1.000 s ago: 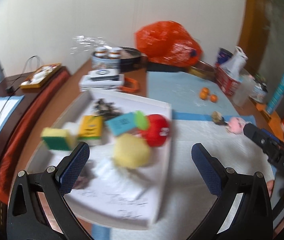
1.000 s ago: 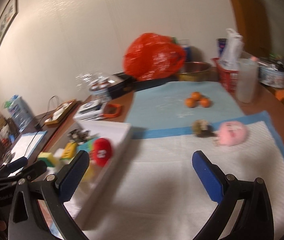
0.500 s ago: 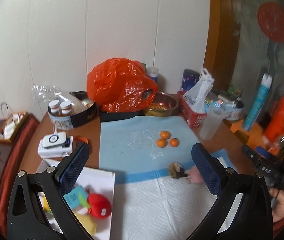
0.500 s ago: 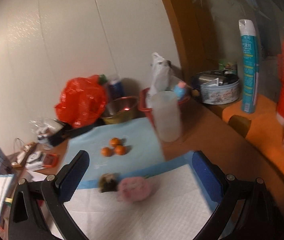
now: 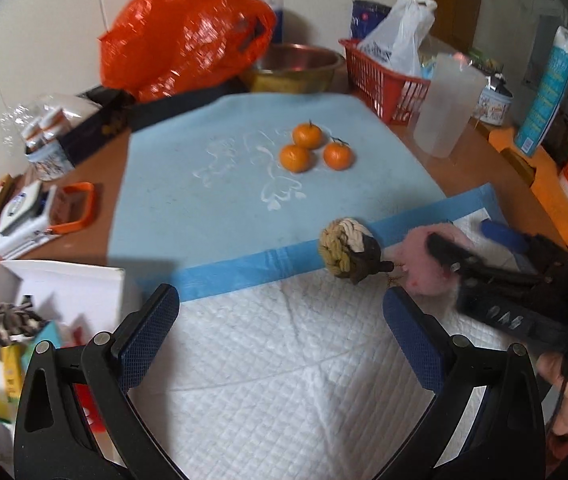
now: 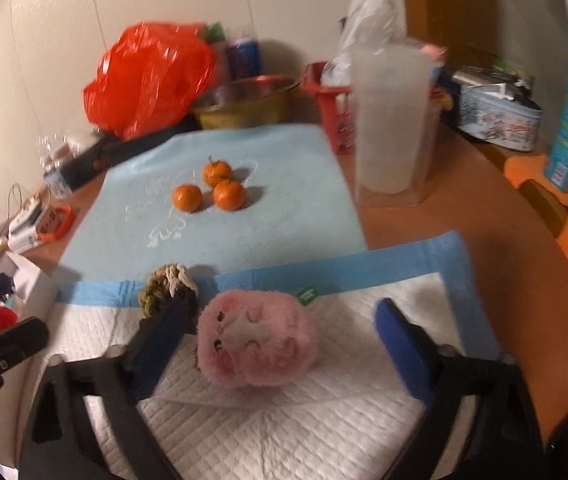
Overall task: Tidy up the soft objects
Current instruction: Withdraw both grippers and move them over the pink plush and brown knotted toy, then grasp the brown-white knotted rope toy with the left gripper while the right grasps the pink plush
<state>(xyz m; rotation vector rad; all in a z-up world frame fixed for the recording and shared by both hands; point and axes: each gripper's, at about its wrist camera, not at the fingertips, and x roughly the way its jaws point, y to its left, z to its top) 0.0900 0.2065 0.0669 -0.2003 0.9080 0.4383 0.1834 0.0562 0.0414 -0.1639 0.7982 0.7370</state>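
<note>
While the pink plush toy (image 6: 258,340) lies on the white quilted pad (image 6: 284,432) at the centre of the right wrist view, its long axis runs left to right across the frame and its embroidered face is turned up toward the camera. Just beside it at the left sits a knotted rope ball (image 6: 166,288), on the pad's blue border. At the lower left of the left wrist view, a white tray (image 5: 72,292) holds a grey rope knot (image 5: 12,322) and blurred coloured items. Behind, a red basket (image 5: 383,84) holds a white plastic bag (image 5: 399,40); three oranges (image 5: 307,148) rest on the worktop's light blue mat (image 5: 204,208). The right tool (image 6: 280,336) straddles the plush, jaws closing, pads apart from it. The left tool (image 5: 280,320) is spread wide over bare pad, holding nothing.
</note>
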